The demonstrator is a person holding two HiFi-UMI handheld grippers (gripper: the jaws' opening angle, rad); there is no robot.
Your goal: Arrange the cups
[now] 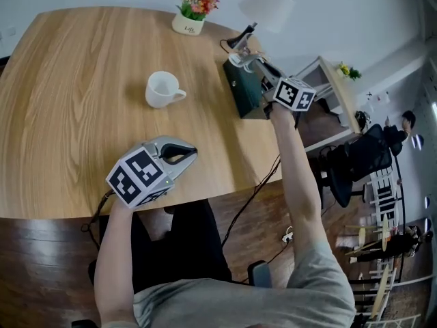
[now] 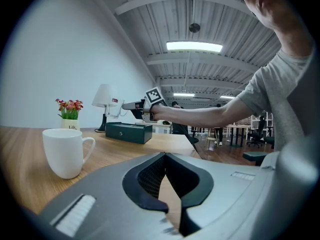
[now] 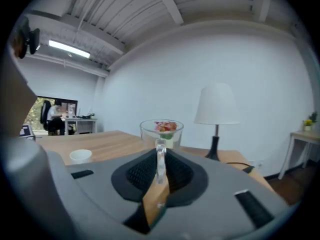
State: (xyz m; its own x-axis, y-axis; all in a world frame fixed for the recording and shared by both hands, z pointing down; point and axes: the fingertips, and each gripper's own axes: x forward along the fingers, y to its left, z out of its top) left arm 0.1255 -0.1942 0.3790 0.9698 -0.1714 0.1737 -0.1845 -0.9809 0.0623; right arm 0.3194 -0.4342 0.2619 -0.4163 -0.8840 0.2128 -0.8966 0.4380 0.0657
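**Q:** Two cups are to be arranged. Where is each located?

**A:** The white mug is found upright on the table, well apart from both grippers. The glass cup is held off the table by the right gripper. In the head view it lies over the green box, near the lamp.

**Q:** How is the glass cup gripped?

**A:** Its thin handle is clamped between the right jaws, which are closed on it. The bowl projects forward of the jaws and is upright.

**Q:** What is the condition of the left gripper?

**A:** It is positioned at the near edge of the table. Its jaws are brought together and nothing is held between them.

**Q:** What handling properties are to be assumed?

**A:** The glass cup is judged to be light, rigid, smooth and brittle. Because only the handle is clamped, the bowl may pivot in the grip, so a gentle, level set-down is advised. The white mug is judged to be heavier, with a stiff body and a slippery glaze. It is best taken by its handle, or across the rim wall.
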